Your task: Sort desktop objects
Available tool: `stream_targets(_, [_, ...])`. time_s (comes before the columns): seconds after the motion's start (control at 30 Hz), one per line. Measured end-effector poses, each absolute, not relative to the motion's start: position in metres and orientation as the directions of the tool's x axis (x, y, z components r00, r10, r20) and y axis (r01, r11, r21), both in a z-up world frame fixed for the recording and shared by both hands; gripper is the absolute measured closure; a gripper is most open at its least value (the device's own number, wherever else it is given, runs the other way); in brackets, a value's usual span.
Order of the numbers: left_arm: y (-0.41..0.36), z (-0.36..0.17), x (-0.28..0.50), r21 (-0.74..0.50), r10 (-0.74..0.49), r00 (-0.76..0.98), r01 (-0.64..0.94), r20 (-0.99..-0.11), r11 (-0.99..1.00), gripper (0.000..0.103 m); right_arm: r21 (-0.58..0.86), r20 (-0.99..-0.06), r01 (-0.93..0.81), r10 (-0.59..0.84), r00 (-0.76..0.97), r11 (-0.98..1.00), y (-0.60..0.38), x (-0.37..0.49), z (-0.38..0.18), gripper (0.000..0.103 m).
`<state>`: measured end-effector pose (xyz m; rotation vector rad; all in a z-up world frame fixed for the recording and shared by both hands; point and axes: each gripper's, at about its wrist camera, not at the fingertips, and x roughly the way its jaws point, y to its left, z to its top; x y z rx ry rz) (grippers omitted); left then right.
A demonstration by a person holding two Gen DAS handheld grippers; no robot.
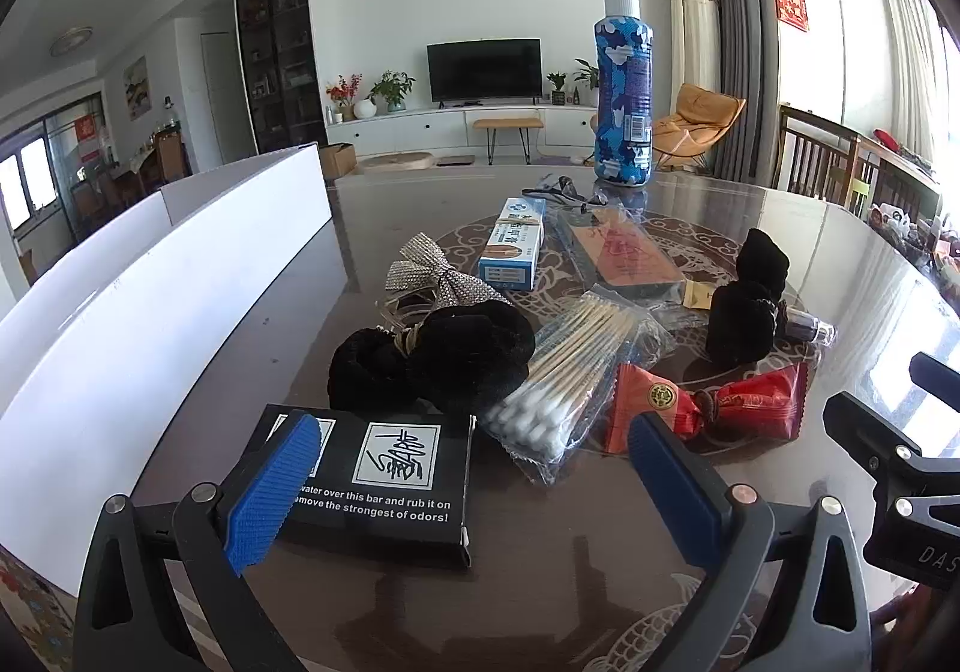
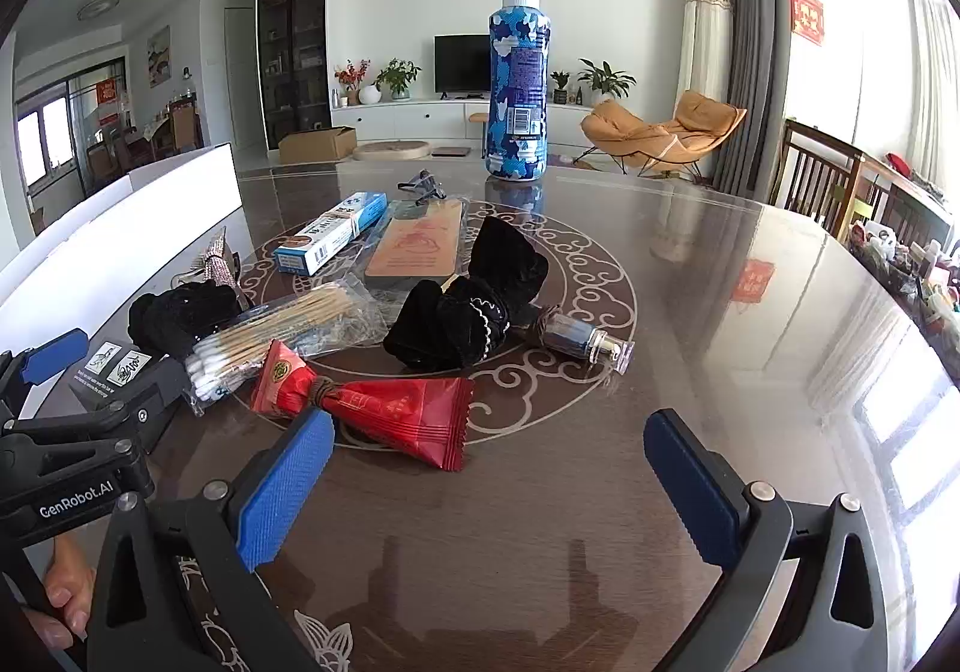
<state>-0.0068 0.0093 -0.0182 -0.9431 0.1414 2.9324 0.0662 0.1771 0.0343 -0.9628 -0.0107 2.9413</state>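
A: Your black soap-bar box (image 1: 366,486) lies flat at the table's (image 1: 540,582) near edge, white print facing up, between the spread fingers of your left gripper (image 1: 474,486), which holds nothing.

B: And your right gripper (image 2: 489,483)?

A: Also spread, empty. The red snack packet (image 2: 384,414) lies just ahead. Your left fingertip (image 1: 282,468) hides the box's first logo.

Bright living room: wall television (image 2: 462,63), orange lounge chair (image 2: 663,132), grey curtains (image 2: 750,54).
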Motion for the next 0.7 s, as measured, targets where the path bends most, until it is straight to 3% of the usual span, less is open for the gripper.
stream_targets(0.7, [0.0101,-0.018,-0.0028,0.084,0.029,-0.817,-0.094,-0.576,-0.992,0.0,-0.041,-0.604,-0.038,0.055,-0.795,-0.998,0.1743,0.0631,0.0327,0.0])
